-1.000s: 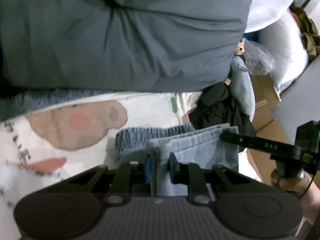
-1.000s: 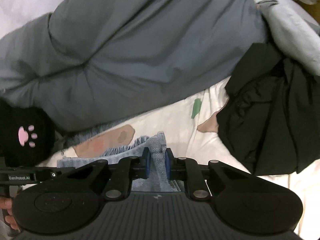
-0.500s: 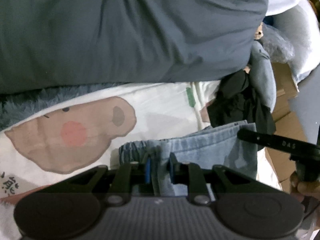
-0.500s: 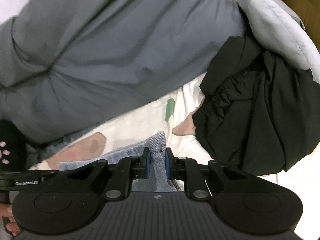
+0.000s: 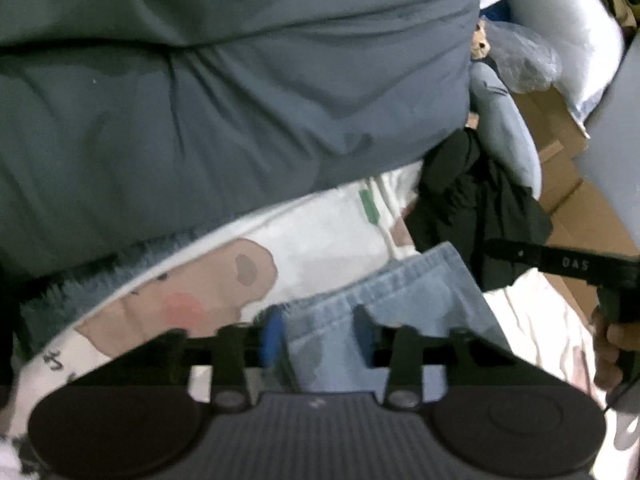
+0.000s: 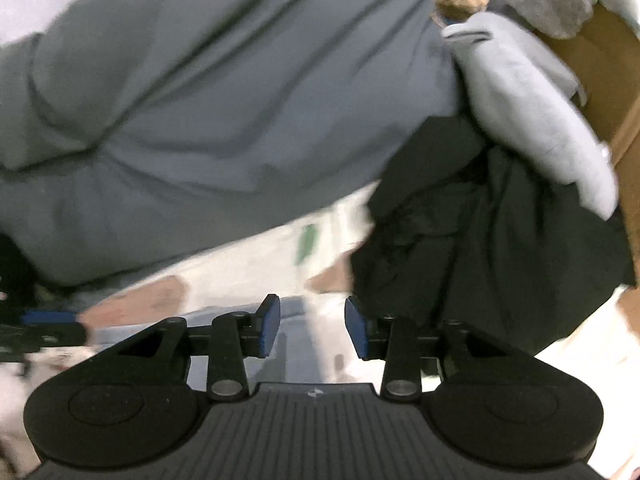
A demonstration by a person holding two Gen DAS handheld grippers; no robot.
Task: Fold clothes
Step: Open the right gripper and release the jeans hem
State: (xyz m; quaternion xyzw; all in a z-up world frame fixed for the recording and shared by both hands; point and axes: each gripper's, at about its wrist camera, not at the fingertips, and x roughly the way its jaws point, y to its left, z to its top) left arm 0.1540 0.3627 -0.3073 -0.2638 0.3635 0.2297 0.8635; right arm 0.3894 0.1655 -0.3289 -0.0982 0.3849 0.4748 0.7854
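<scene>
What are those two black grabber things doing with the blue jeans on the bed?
A person is folding clothes with a grabber in each hand. The folded light blue jeans lie on a cartoon bedsheet. The left gripper is opening its jaws, with the denim between them but no longer pinched. The right gripper is opening too, with nothing squeezed between its jaws. A black garment waits in a heap to the right, under a grey duvet.

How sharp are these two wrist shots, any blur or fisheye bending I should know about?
Left wrist view: motion blur smears the left gripper and the denim garment; edges bow. Right wrist view: the right gripper is crisp, while the printed sheet and black clothing streak.
</scene>
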